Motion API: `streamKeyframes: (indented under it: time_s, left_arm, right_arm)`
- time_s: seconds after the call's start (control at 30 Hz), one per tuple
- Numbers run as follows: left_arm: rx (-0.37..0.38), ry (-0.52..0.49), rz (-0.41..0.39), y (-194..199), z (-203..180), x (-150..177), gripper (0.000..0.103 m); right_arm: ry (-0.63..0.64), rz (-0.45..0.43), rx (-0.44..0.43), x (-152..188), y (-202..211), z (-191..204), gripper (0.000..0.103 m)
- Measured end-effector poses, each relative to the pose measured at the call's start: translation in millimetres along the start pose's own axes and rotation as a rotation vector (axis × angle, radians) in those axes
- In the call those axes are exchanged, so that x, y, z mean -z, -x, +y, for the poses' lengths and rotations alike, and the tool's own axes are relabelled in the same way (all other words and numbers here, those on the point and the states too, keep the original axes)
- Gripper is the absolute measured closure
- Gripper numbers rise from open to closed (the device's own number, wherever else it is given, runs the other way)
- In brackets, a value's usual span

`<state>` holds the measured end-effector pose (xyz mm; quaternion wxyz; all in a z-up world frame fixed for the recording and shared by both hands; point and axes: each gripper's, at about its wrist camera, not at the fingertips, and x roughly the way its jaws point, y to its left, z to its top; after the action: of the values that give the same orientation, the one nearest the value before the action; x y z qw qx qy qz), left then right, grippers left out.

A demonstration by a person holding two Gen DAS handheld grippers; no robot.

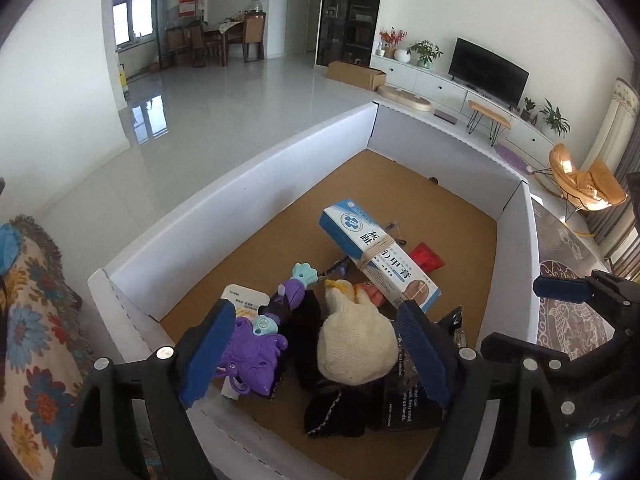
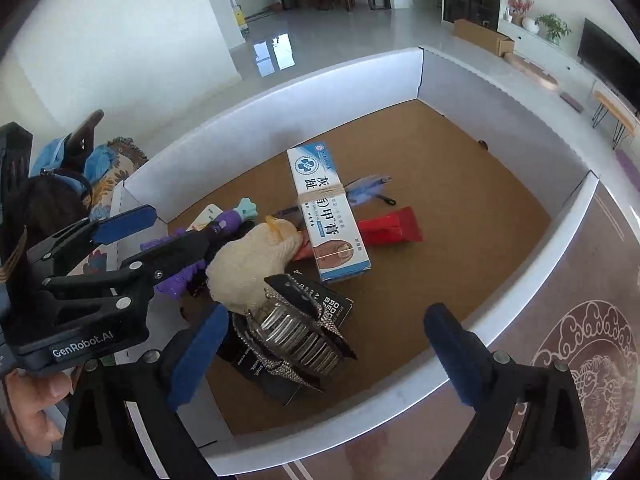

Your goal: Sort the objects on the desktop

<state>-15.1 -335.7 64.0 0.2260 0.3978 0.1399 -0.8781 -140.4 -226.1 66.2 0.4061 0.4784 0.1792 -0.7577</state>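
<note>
Both grippers' jaws released, empty; cream plush partly hides black pkg; text unreadable.

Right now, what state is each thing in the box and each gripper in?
left gripper: open, empty, over the pile
right gripper: open, empty
white box: open-topped, holds everything
ointment carton: lying flat, rubber-banded, propped on other items
plush duck: lying on its side
purple toy: lying flat
red packet: flat on the floor
silver watch: lying on dark packets
</note>
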Motion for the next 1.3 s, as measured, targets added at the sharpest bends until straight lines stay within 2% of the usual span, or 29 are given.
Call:
streamKeyframes:
  time_s: [0.13, 0.27, 0.43, 0.6, 0.73, 0.87, 0.93, 1.1, 1.2, 1.3]
  left_arm:
    - [-0.108, 0.013, -0.048, 19.7, -6.4, 2.8, 0.012]
    - [-0.100, 0.013, -0.053, 30.2, -13.6, 7.3, 0.012]
    - [-0.059, 0.072, -0.039, 37.9, -14.5, 12.3, 0.012]
    - [-0.109, 0.160, -0.076, 50.9, -11.1, 18.7, 0.012]
    - [-0.088, 0.174, -0.080, 56.8, -8.1, 18.8, 0.012]
    - [-0.153, 0.142, -0.111, 65.7, -11.8, 19.0, 0.012]
    - [-0.190, 0.137, -0.085, 65.2, -13.7, 20.0, 0.012]
    - [-0.168, 0.129, -0.083, 65.4, -14.8, 22.4, 0.012]
    - [-0.118, 0.144, -0.046, 60.3, -11.8, 20.5, 0.012]
    - [-0.125, 0.178, -0.079, 63.4, -8.3, 22.5, 0.012]
  right_arm:
    - [-0.005, -0.024, 0.055, 4.3, 22.1, -16.5, 0.004]
    - [-0.035, -0.045, 0.074, 9.4, 35.5, -29.3, 0.004]
    - [-0.044, -0.050, 0.085, 12.8, 40.9, -32.0, 0.004]
    - [-0.028, -0.058, 0.088, 13.6, 44.1, -27.9, 0.004]
    - [-0.011, -0.063, 0.090, 13.8, 43.8, -23.3, 0.003]
    - [-0.013, -0.062, 0.086, 15.1, 41.2, -21.8, 0.003]
    - [-0.011, -0.060, 0.085, 16.0, 39.4, -20.8, 0.003]
    - [-0.003, -0.059, 0.085, 15.6, 38.1, -17.4, 0.003]
    - [0.007, -0.064, 0.083, 14.0, 39.6, -14.1, 0.003]
    - [0.020, -0.063, 0.088, 12.9, 39.6, -11.5, 0.003]
